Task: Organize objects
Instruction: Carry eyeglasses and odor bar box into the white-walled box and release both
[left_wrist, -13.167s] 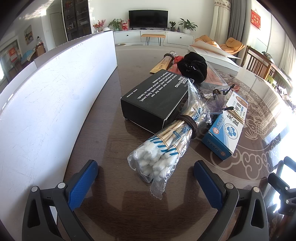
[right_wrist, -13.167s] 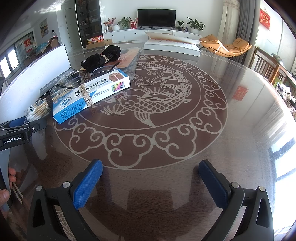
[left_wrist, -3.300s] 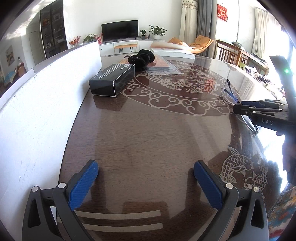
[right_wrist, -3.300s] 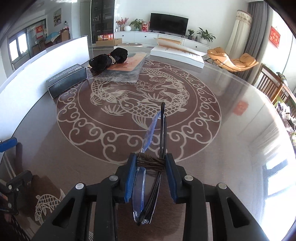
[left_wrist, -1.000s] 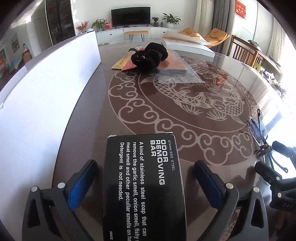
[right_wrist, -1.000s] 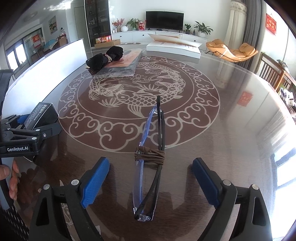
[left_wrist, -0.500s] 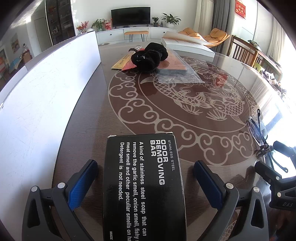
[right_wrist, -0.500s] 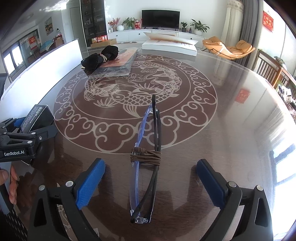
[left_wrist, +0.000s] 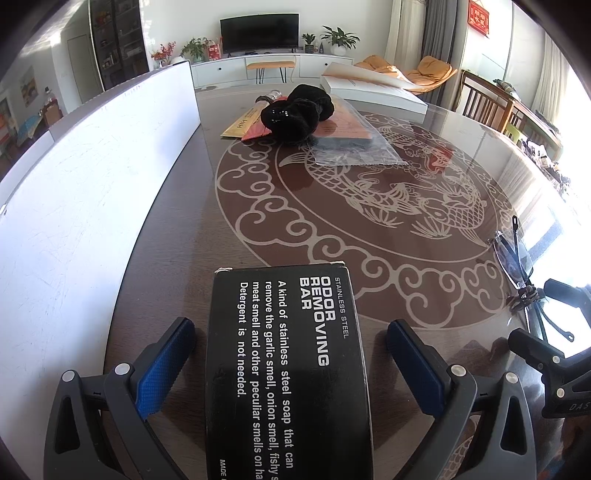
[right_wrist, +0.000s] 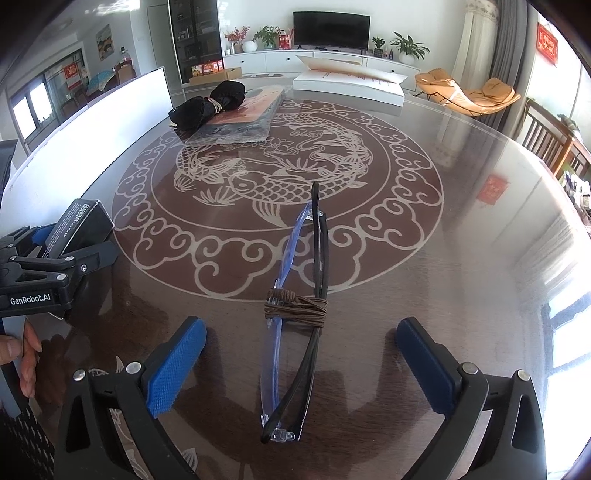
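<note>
So your left gripper (left_wrist: 290, 363) sits wide open around the black box (left_wrist: 288, 373); your right gripper (right_wrist: 301, 363) gapes too, glasses (right_wrist: 295, 317) at 12 o'clock, ungripped.

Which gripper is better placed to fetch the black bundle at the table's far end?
Left, probably. The black bundle lies toward the left gripper's side; both grippers are open.

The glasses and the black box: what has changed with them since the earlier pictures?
The right gripper let go of the glasses; they now lie on the table between its open fingers. The black box, once far off, now sits between the open left gripper. The black cloth bundle stayed.
</note>
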